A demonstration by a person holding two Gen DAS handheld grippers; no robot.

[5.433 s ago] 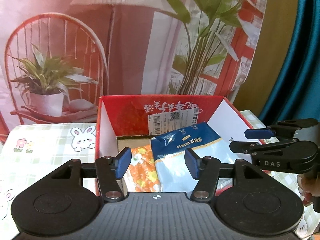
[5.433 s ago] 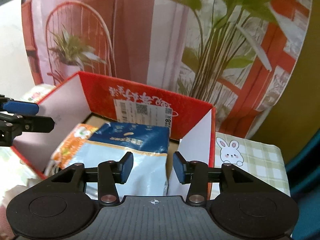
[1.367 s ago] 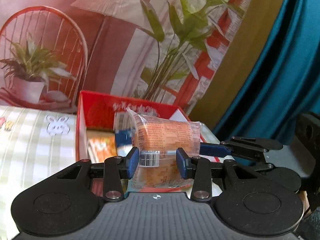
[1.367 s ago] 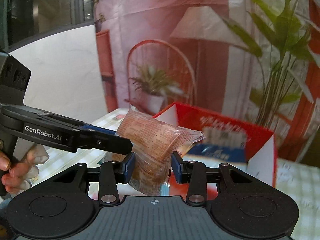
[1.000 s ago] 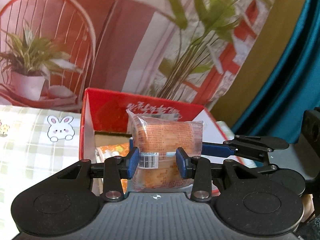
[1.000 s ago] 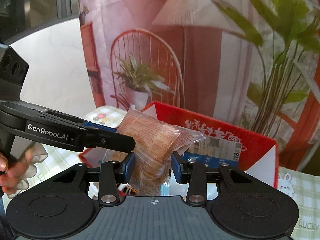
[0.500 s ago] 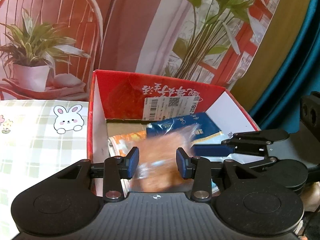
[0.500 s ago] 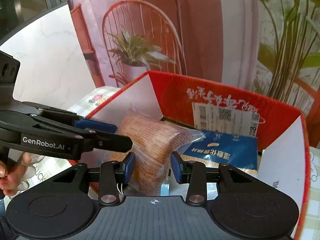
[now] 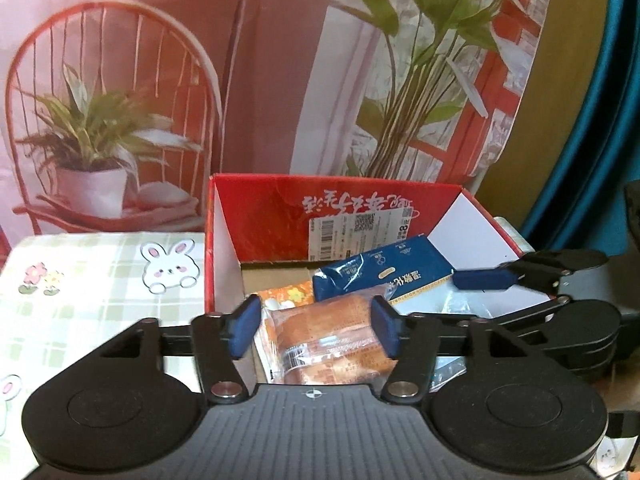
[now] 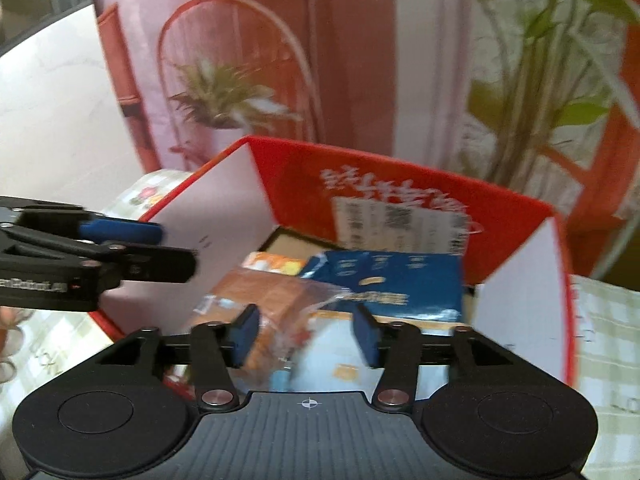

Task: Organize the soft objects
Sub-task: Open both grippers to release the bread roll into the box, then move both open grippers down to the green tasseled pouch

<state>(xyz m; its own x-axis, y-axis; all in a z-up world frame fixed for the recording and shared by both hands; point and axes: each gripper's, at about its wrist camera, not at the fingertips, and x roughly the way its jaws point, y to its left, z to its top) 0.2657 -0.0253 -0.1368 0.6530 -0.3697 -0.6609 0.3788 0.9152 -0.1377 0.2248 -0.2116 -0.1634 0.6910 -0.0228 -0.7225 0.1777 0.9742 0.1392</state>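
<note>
A printed backdrop hangs behind the table, showing a red wire chair with a potted plant on it (all flat print) and tall green leaves. A teal curtain hangs at the right.

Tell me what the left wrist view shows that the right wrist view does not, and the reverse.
Left wrist only: the rabbit drawing on the checked tablecloth, and a teal curtain at the right edge.

Right wrist only: a white wall at the left, and part of a hand at the left edge.

Both: the red box holding the blue pack, the flowered orange pack and the orange bread pack. Each gripper, left gripper and right gripper, has its jaws opening, the bread pack between them and released.
</note>
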